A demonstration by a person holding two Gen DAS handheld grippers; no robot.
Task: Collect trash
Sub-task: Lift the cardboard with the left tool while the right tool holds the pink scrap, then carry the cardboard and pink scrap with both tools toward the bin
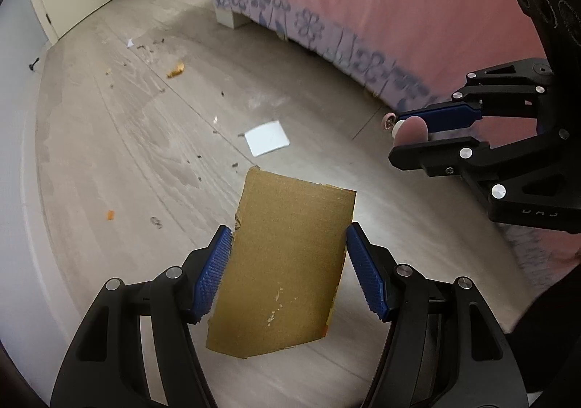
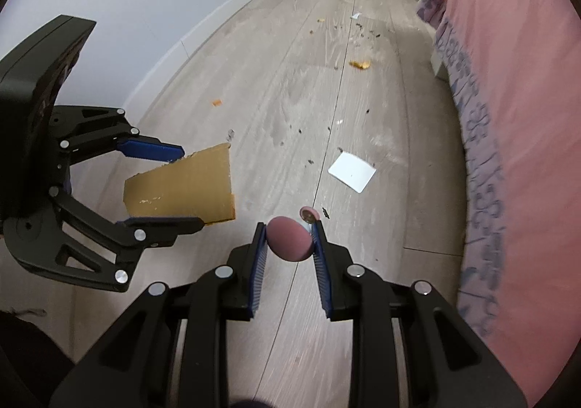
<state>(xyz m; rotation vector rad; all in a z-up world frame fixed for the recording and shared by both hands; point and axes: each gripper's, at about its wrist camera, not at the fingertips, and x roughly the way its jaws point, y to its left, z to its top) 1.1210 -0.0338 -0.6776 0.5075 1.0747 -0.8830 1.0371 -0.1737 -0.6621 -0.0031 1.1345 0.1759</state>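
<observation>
Left gripper [image 1: 288,237] has its fingers clamped on a torn piece of brown cardboard [image 1: 287,262], rough along one edge with a few scuffed pale spots, held up off the wood floor [image 1: 127,139]. Right gripper [image 2: 290,237] is pinching a dusty-pink rounded thing [image 2: 289,239] with a small wheel-like bit on it. A white paper square [image 2: 352,172] and crumbs lie on the floor beside the pink bedspread [image 2: 526,117].

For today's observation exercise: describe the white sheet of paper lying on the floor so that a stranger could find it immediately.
Start at the pink bedspread along the room's side and look down to the wooden floor beside it. The white sheet of paper lies flat there. It is the largest, cleanest piece among small dark crumbs and orange scraps.
</observation>
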